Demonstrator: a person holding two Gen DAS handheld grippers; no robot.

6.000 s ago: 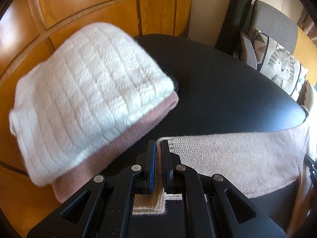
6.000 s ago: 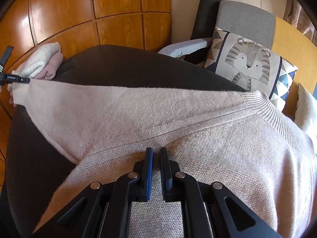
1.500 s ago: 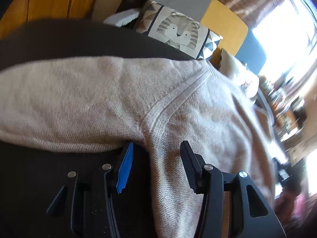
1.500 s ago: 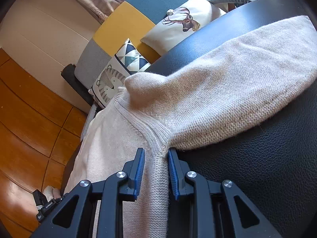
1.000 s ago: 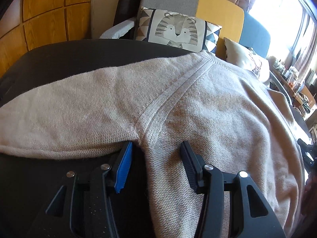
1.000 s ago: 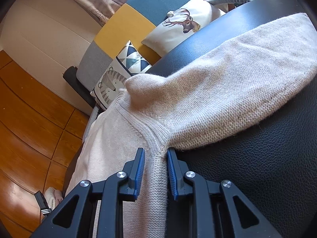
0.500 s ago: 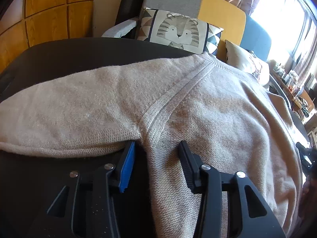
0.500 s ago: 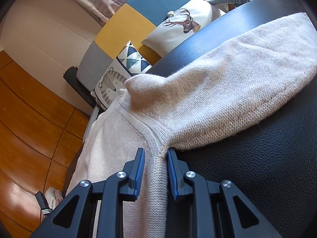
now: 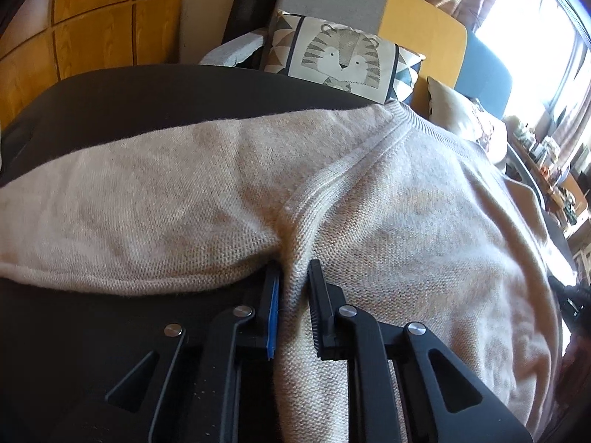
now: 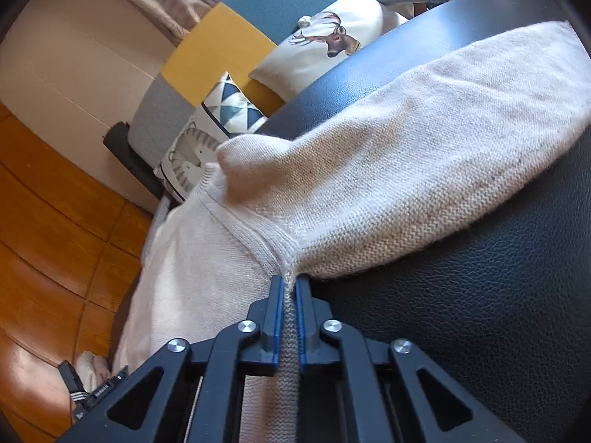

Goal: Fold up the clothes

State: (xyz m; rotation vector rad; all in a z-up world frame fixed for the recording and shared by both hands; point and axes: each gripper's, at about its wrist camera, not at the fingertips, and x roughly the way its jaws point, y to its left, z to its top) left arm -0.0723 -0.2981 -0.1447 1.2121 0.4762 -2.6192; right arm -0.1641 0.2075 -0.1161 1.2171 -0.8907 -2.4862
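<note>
Left wrist view: we see beige sweater spread flat on black counter, sleeves still out, no fold made. Left gripper fingers closing on armpit fabric. Tiger cushion behind. Right wrist view: right gripper fingers pinch other armpit. Nothing blocks fold.

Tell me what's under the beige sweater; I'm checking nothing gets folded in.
Around the beige sweater, only the black leather-like tabletop shows. Whatever lies beneath the knit itself is covered and cannot be seen.
</note>
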